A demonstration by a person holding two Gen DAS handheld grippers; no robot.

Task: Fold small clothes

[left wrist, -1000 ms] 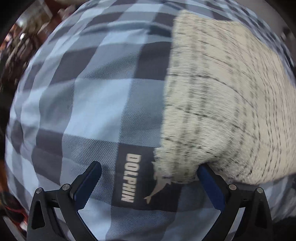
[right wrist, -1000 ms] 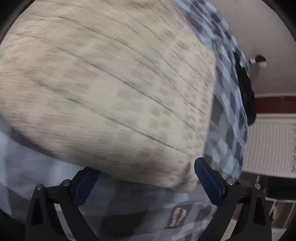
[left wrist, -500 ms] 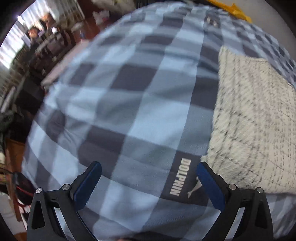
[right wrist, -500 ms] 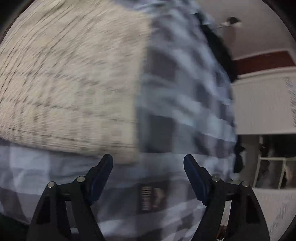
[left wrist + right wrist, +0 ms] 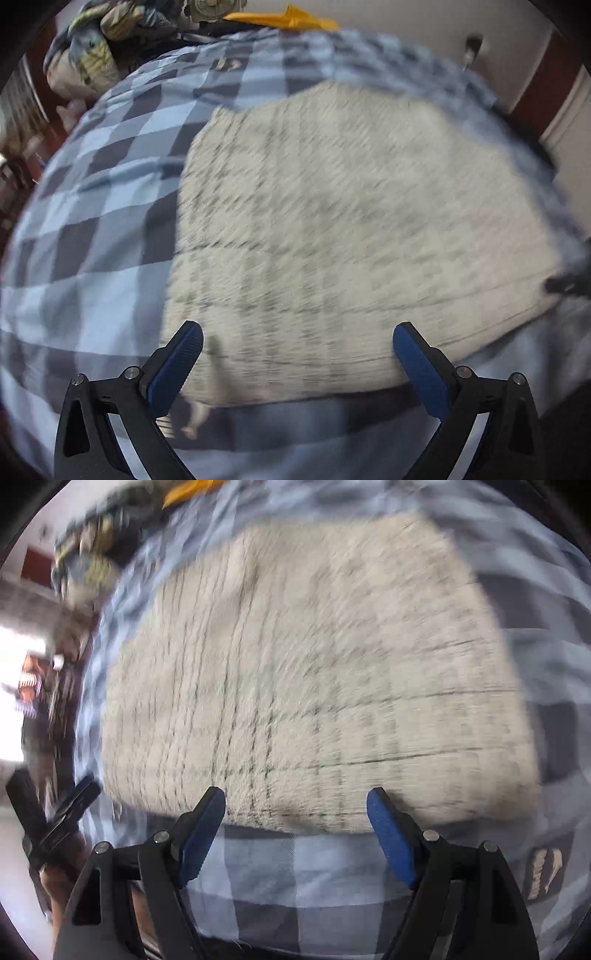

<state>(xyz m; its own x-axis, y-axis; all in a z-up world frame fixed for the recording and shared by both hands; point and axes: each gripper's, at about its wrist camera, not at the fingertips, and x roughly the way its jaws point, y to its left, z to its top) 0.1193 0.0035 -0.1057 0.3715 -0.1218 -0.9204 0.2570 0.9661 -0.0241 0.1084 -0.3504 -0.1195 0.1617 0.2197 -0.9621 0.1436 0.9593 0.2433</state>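
Observation:
A cream knitted garment with thin dark check lines lies flat as a rough rectangle on a blue and grey checked bedspread. My left gripper is open and empty, hovering over the garment's near edge. My right gripper is open and empty too, above the near edge of the same garment on the bedspread. The left gripper shows at the left edge of the right wrist view. Both views are blurred by motion.
A bundle of patterned cloth and a yellow object lie at the far side of the bed. A white wall and dark red trim stand behind. A printed label on the bedspread lies right of the right gripper.
Both grippers have let go of the garment and pulled back. The views have swung, so the whole garment now shows lying flat. The right jaws stand a little narrower than a second ago.

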